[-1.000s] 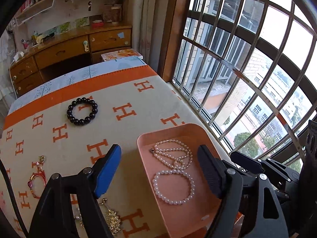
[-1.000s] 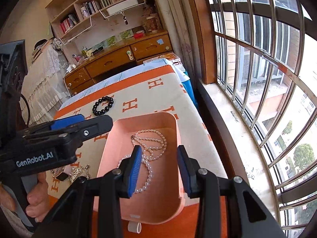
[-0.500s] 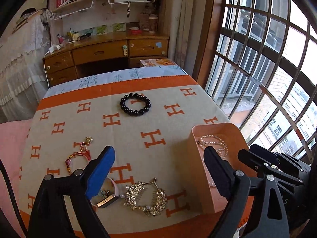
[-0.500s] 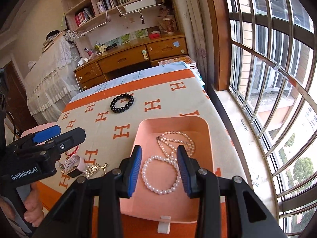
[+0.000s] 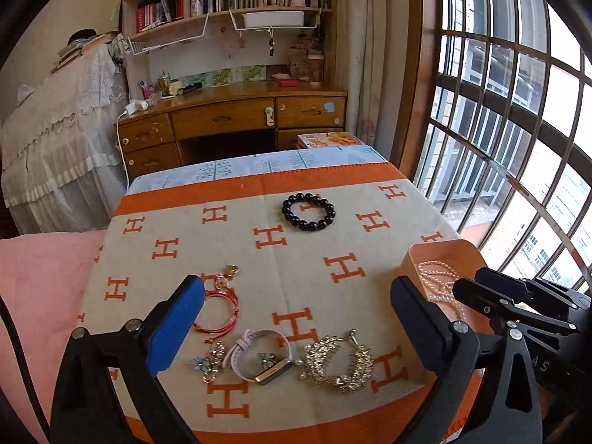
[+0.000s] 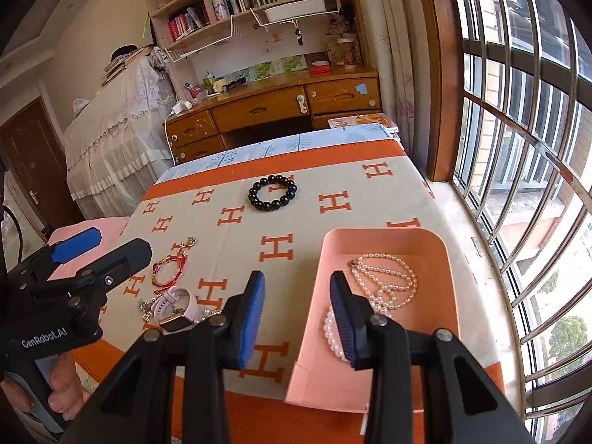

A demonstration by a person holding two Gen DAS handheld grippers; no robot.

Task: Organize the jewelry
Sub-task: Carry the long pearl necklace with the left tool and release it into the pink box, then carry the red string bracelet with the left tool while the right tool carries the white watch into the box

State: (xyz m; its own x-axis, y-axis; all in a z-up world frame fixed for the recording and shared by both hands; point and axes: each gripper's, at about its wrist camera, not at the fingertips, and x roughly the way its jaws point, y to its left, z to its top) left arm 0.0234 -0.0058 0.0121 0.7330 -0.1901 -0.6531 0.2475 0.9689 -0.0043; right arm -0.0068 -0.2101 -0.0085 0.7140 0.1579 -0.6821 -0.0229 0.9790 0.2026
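Note:
A pink tray (image 6: 384, 236) on the blanket's right side holds a pearl necklace (image 6: 384, 277) and a pearl bracelet (image 6: 333, 336). Loose on the blanket lie a black bead bracelet (image 5: 309, 211), a red cord bracelet (image 5: 222, 310), a pale-strapped watch (image 5: 259, 355) and a gold hair comb (image 5: 340, 362). My left gripper (image 5: 296, 296) hovers above the watch and comb with its jaws opening wide and nothing between them. My right gripper (image 6: 298, 281) hangs over the tray's left wall, open and holding nothing.
The orange-and-beige H-patterned blanket (image 5: 303, 259) covers the table. A barred window (image 6: 518, 148) runs along the right, close to the tray. A wooden desk (image 5: 229, 118) and bookshelves stand beyond the far edge. A pink cushion (image 5: 40, 281) lies at the left.
My left gripper swung left from over the tray to above the loose jewelry, and its jaws spread wider. My right gripper drew back and left, so the tray now sits under its right finger.

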